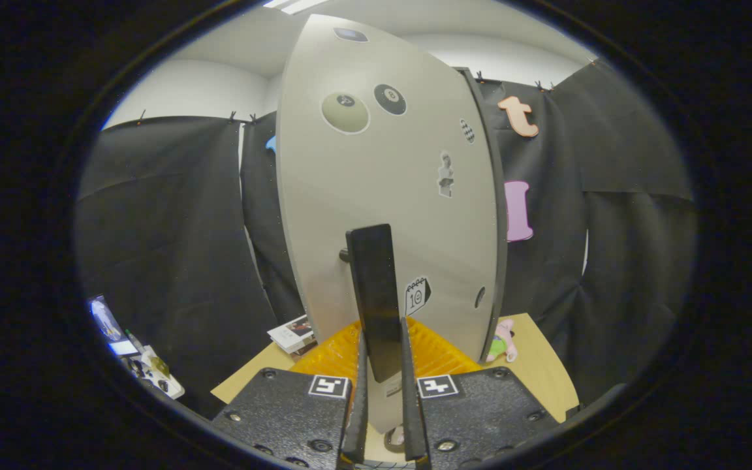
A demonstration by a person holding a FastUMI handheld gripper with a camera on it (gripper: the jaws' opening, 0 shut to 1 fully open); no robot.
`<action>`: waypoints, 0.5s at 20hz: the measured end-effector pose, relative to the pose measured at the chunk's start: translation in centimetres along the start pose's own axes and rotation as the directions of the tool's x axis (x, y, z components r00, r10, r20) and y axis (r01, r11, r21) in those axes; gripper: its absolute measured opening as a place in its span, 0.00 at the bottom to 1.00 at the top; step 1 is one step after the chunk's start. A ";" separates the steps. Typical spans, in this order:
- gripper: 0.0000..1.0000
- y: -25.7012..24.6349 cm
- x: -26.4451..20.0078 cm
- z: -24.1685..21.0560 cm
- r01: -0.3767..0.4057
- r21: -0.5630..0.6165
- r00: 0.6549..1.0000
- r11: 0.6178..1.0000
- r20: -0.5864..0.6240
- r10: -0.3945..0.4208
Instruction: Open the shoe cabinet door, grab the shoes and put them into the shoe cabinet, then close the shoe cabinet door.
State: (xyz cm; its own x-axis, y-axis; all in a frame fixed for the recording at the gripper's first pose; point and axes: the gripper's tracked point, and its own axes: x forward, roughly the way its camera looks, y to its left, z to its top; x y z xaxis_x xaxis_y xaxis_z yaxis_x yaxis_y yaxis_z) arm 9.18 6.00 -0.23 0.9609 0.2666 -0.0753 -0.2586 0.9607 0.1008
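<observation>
Gripper view is looking straight at the shoe cabinet door [382, 176], a pale grey panel dotted with stickers, standing upright just ahead of the fingers. The gripper [382, 385] is closing narrow around the door's dark bar handle [376, 300]; the handle is running up from between the two fingers, and both fingers appear to be pressing its sides. A small peg is joining the handle to the panel on the left.

An orange ribbed tray [343, 349] is lying on the tan tabletop [546, 372] at the door's foot, partly behind the handle. A small pink and green plush toy [502, 343] is sitting at the door's right lower corner, and a stack of booklets [294, 334] is lying to the left. No shoes are identifiable from here.

Judgement: the handle grip is in hand, for opening or closing; which, I cannot tell.

Risks: the grip is sitting low on a slim, smooth bar, so a pull off the hinge arc could be letting the fingers slide off. The door's lower edge could be catching the orange tray or nudging the plush toy.
</observation>
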 end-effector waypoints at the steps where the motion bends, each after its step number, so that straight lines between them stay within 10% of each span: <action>1: 0.24 -0.5 -0.5 0.0 0.006 0.005 1.000 1.000 0.000 -0.006; 10: 0.12 -5.5 -3.6 0.2 0.047 -0.018 0.999 0.999 -0.014 -0.047</action>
State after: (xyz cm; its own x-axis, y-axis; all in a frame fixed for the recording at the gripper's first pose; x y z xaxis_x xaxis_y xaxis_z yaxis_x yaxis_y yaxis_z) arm 7.20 -0.27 -0.34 0.9705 0.2218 -0.0939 -0.2148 0.9734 0.0793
